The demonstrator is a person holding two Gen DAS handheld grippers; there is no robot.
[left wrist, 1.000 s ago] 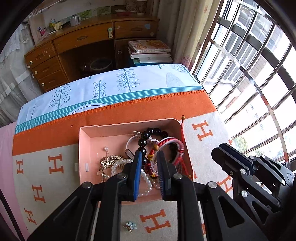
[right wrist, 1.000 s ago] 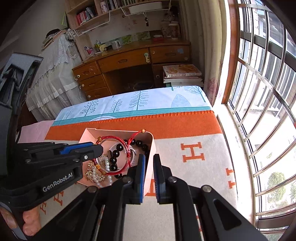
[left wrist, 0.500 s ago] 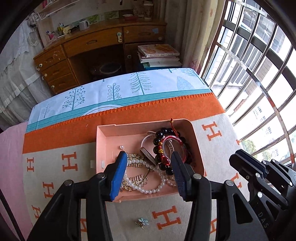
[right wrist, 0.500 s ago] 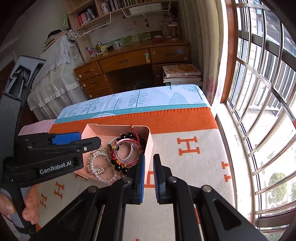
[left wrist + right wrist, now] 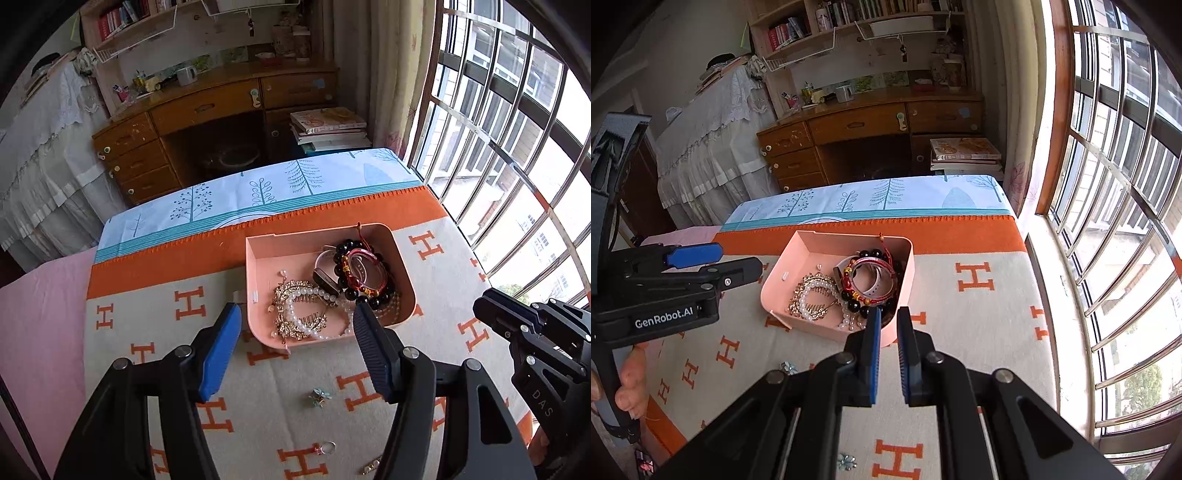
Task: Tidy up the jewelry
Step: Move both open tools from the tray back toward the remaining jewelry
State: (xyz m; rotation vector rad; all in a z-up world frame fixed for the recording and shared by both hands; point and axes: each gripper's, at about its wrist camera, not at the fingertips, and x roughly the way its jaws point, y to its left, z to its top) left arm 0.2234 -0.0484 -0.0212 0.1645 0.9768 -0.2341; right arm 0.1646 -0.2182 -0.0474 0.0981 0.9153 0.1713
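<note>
Hidden: small trinket (image 5: 371,466) at the bottom edge was too tiny to identify
Tray: pink plastic tray (image 5: 404,273) sat on the H-patterned blanket (image 5: 122,317), holding pearl strand (image 5: 314,295), black beads (image 5: 345,251), red bracelet (image 5: 369,258)
Left gripper (image 5: 295,326): jaws opening, empty, wider than a second before
Right gripper (image 5: 888,317): clenched, empty

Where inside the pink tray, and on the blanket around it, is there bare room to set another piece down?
Inside the pink tray, the far-left corner is bare. The pearl strand fills the near side, the beaded bracelets the right. On the blanket, the stretch left of the tray is free; in front lie a flower brooch and a ring.
</note>
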